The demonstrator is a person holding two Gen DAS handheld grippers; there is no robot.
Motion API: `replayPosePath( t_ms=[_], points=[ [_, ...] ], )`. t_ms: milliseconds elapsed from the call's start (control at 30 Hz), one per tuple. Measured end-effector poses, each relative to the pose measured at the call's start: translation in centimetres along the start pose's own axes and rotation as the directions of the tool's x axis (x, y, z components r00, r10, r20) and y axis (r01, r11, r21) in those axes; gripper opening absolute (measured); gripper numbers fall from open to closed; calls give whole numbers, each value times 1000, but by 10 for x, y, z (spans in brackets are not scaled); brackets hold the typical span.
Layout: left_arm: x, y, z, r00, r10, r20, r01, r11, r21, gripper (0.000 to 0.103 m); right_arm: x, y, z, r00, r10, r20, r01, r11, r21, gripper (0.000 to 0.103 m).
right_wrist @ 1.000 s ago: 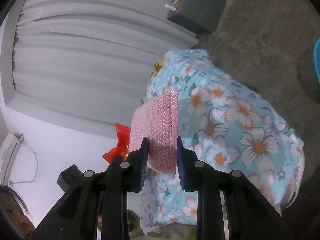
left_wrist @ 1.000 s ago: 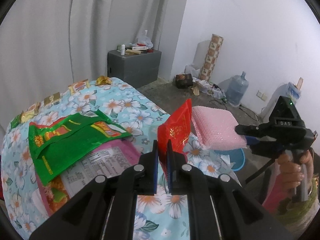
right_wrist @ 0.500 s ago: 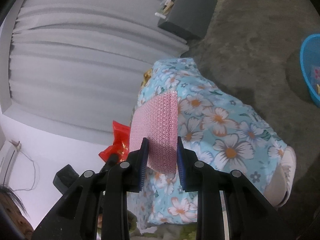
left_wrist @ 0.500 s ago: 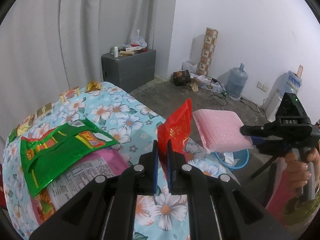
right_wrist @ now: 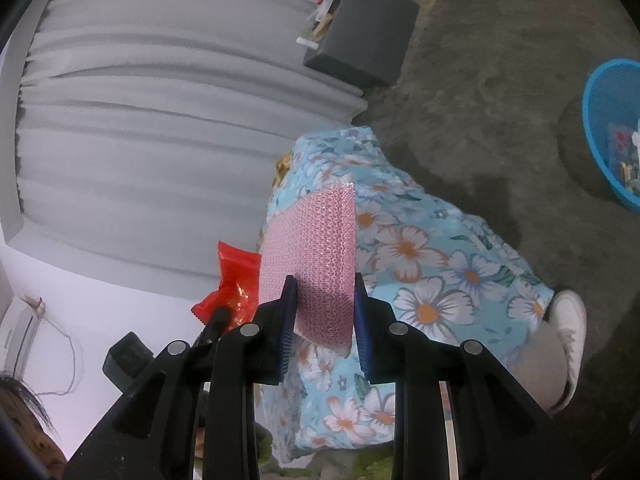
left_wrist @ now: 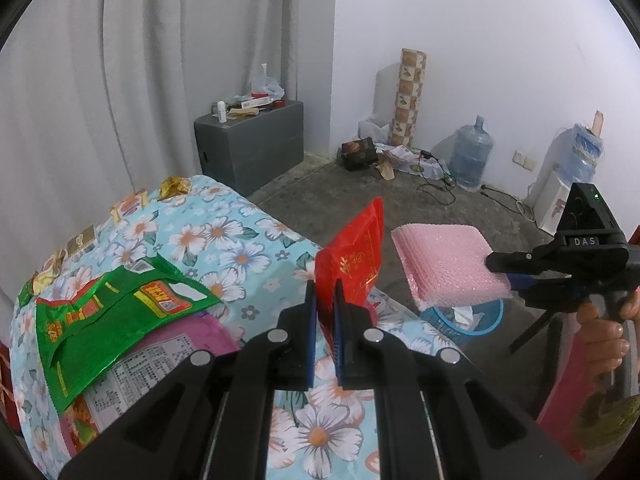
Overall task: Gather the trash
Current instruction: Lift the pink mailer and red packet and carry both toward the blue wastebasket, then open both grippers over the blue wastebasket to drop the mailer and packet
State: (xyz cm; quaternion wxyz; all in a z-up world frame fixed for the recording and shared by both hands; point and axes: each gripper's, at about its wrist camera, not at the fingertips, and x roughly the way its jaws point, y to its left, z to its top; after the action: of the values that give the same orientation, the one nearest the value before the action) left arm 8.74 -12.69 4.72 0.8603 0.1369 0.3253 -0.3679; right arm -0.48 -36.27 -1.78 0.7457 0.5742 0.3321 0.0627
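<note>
My left gripper point(left_wrist: 325, 300) is shut on a red foil packet point(left_wrist: 354, 256) and holds it upright above the flowered table's right edge. My right gripper point(right_wrist: 325, 296) is shut on a pink bubble-wrap pad point(right_wrist: 316, 256), held in the air beside the table; it also shows in the left wrist view point(left_wrist: 448, 268), above a blue basin point(left_wrist: 464, 316) on the floor. The basin point(right_wrist: 608, 128) holds some scraps. The red packet also shows in the right wrist view point(right_wrist: 234, 284).
On the flowered tablecloth point(left_wrist: 224, 240) lie a green wrapper point(left_wrist: 112, 320), a pink printed bag point(left_wrist: 160, 360) under it, and several small gold wrappers point(left_wrist: 172, 186) along the far edge. A grey cabinet point(left_wrist: 248, 148), a water jug point(left_wrist: 470, 160) and clutter stand by the wall.
Both grippers have moved right, away from the table and nearer the blue basin, each holding its item. The basin has come into the right wrist view.
</note>
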Motion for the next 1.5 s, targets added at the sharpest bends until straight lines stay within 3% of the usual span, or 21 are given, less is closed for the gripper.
replayPosePath(
  t_ms=[500, 900, 1067, 1200, 1367, 1500],
  points=[
    [14, -24, 14, 999, -36, -4, 36, 998, 56, 7, -26, -14, 1, 998, -19, 57, 17, 999, 41, 24],
    [42, -64, 39, 985, -165, -40, 169, 978, 121, 7, -78, -39, -4, 979, -78, 187, 57, 992, 117, 24],
    [59, -87, 49, 974, -216, -74, 225, 963, 146, 7, -111, -57, -6, 953, -135, 270, 92, 981, 168, 25],
    [78, -111, 56, 956, -268, -118, 284, 947, 148, 7, -133, -74, -8, 919, -222, 326, 155, 964, 218, 25],
    [115, -151, 59, 921, -326, -214, 359, 923, 141, 7, -149, -95, -14, 870, -332, 364, 235, 929, 286, 25],
    [154, -192, 58, 878, -360, -315, 419, 896, 144, 7, -158, -113, -15, 825, -425, 373, 303, 889, 344, 25]
  ],
)
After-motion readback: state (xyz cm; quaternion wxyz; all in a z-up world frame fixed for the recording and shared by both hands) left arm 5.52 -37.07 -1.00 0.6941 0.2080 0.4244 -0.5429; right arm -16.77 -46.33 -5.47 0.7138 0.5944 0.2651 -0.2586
